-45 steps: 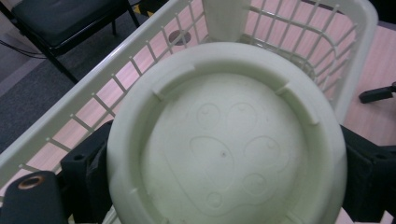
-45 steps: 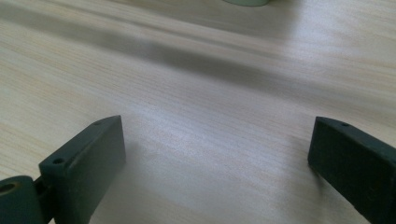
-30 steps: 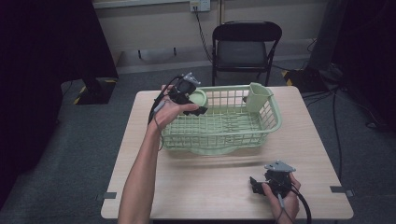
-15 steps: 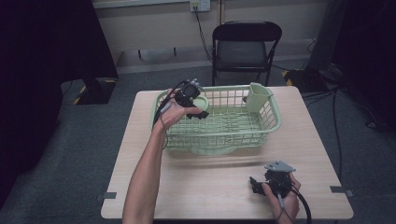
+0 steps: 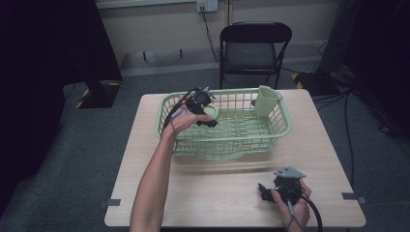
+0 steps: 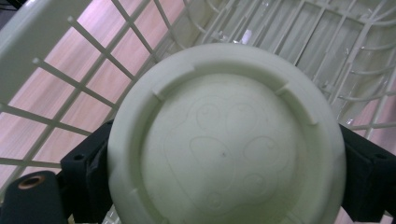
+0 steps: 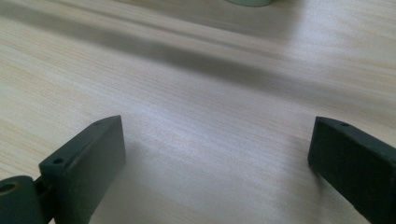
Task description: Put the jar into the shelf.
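Two grippers show from above: the left gripper (image 5: 207, 116) hangs over the near-left corner of the green basket (image 5: 280, 126), a pale green bowl (image 5: 210, 113) pinched in its jaws, while the right gripper (image 5: 267, 192) rests low on the wooden table (image 5: 227, 193), well apart from the basket. In the left gripper view, the bowl (image 6: 224, 144) sits bottom-up between both jaws, basket (image 6: 42, 28) lattice behind it. In the right gripper view, the jaws stand wide, bare table (image 7: 210, 93) between them.

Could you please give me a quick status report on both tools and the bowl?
Left tool shut on round pale-green plastic bowl, inside pale-green plastic basket. Right tool open, low over wooden table. Nothing in the way.
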A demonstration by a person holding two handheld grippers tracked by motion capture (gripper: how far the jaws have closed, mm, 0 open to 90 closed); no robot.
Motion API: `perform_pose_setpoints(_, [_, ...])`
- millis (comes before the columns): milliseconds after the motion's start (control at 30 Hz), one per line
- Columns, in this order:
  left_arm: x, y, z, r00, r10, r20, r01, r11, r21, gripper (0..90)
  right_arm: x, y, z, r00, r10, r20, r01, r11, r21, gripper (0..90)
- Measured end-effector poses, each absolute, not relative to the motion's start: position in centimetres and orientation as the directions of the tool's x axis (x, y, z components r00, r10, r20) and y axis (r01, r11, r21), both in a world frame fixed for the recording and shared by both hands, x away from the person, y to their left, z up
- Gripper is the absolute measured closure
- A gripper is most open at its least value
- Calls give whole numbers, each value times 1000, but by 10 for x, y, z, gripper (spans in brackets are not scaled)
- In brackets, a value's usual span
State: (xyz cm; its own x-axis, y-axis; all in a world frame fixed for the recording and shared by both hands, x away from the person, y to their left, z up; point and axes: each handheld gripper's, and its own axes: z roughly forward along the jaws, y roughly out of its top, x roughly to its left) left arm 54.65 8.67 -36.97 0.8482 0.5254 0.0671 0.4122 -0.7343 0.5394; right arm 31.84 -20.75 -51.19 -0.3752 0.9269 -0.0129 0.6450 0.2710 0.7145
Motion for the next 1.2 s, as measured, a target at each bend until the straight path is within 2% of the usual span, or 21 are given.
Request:
perform_pose_setpoints(367, [549,83,-382,858,512,43,418,-746,519,112,318,-207,-512,-375,927,-12,645,270,715,33])
perform_pose_setpoints(1200, [552,80,-408,870,493,-2,451,-795,405,112,319,-208,-512,-376,927,-14,643,271,716,33])
